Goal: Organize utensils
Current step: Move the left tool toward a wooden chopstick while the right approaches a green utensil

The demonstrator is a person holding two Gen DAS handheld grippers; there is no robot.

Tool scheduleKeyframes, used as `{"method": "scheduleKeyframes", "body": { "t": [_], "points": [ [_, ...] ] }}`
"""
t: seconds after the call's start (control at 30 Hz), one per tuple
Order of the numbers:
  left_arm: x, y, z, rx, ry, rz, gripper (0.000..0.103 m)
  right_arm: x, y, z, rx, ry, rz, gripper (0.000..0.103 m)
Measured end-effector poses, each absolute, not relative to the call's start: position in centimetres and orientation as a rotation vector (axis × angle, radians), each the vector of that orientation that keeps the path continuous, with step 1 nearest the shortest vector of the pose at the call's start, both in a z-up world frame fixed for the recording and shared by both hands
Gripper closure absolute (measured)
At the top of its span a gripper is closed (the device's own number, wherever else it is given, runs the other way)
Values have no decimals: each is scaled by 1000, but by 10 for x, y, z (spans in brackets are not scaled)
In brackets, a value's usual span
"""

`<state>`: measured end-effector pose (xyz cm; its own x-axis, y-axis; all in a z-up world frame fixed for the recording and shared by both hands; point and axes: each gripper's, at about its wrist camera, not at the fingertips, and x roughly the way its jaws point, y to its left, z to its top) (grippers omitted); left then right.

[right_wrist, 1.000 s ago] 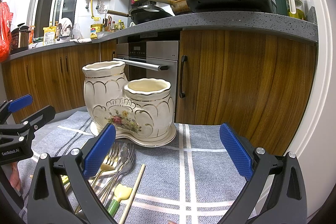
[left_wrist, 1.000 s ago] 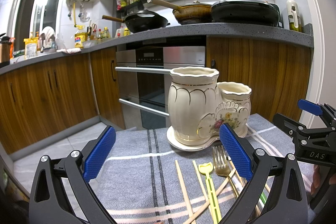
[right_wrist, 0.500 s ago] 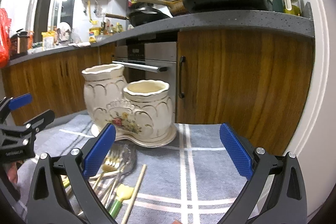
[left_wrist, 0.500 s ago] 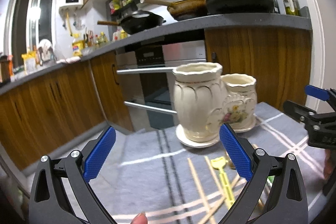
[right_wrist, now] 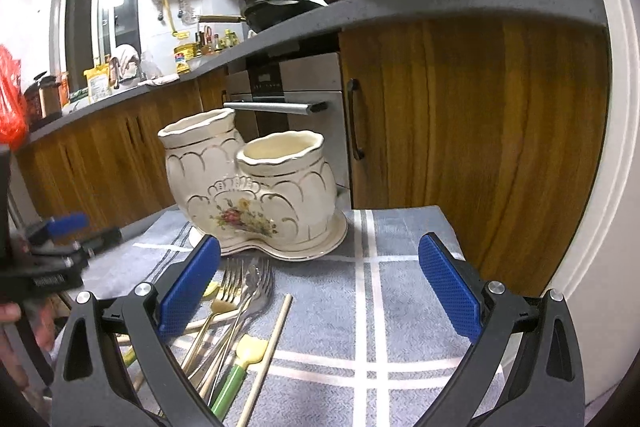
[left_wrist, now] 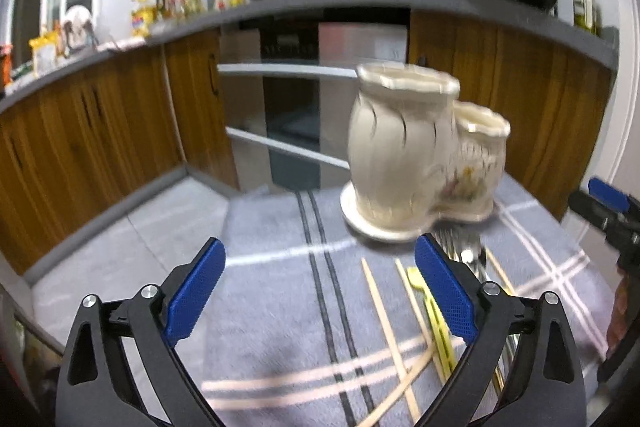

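On the grey striped cloth (right_wrist: 404,291) sits a cream double-pot utensil holder (right_wrist: 256,187) on its own saucer, both mouths empty, close to the cloth's far edge with the wood cabinets right behind. The loose stuff is piled just in front of it: forks (right_wrist: 236,287), a spoon, chopsticks (left_wrist: 380,303) and a yellow-and-green utensil (right_wrist: 240,363) (left view is pretty blurry, so can't sort out every piece). Left gripper (left_wrist: 318,291) hangs over the bare left half of the cloth, jaws spread wide, nothing in them. Right gripper (right_wrist: 320,291) is the same, wide apart and empty, with bare cloth between its fingers and the right-hand edge nearby.
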<state>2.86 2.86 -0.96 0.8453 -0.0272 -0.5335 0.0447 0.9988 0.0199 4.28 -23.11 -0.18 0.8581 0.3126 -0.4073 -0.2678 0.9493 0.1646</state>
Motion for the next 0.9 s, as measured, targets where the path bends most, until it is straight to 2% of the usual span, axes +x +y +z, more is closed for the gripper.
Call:
{"method": "scheduleKeyframes", "body": {
  "t": [0.13,0.23,0.47,0.63,0.8,0.9],
  "points": [
    [31,25,-17,60,610,-29,11,46,-231,-4,103,473,307,5],
    [35,26,-23,53,655,-48,18,46,-228,-4,95,482,326,5],
    [43,12,-39,95,748,-126,41,48,-231,-6,102,490,310,7],
    [43,8,-42,86,775,-160,50,49,-231,-8,97,497,307,8],
    [44,8,-43,80,784,-160,56,50,-229,-10,114,526,344,17],
    [48,18,-42,55,784,-133,63,50,-214,-16,110,577,424,29]
  ]
}}
